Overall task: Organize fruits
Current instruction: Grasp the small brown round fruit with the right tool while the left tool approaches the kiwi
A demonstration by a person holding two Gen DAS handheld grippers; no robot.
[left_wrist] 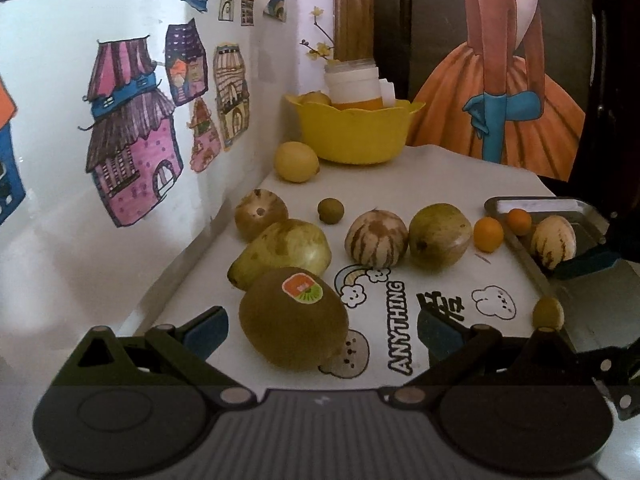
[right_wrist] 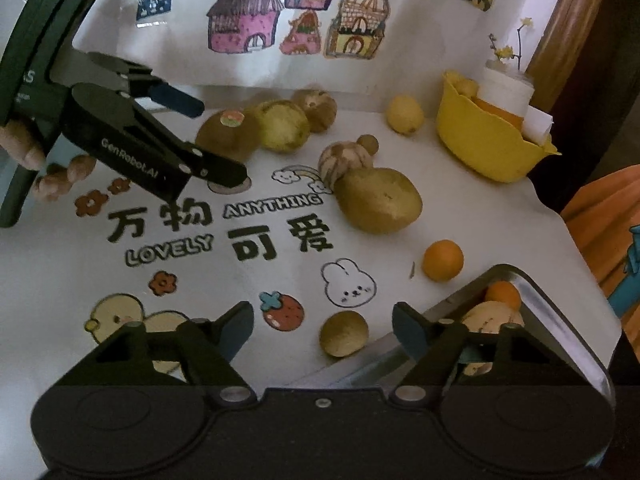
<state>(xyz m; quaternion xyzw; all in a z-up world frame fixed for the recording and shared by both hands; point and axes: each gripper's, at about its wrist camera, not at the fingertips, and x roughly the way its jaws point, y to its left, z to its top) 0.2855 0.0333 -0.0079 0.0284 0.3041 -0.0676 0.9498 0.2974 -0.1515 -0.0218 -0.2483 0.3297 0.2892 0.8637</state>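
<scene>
My left gripper is open, its jaws on either side of a brown kiwi with a sticker, not touching it. Behind the kiwi lie a pear, a striped melon, a green-brown round fruit and an orange kumquat. My right gripper is open over a small green-brown fruit beside a metal tray. The tray holds a pale striped melon and a kumquat. The left gripper also shows in the right wrist view, at the kiwi.
A yellow bowl with a jar and fruit stands at the back. A lemon, a brown round fruit and a small round fruit lie near the wall. The printed white mat covers the table. A walnut lies left.
</scene>
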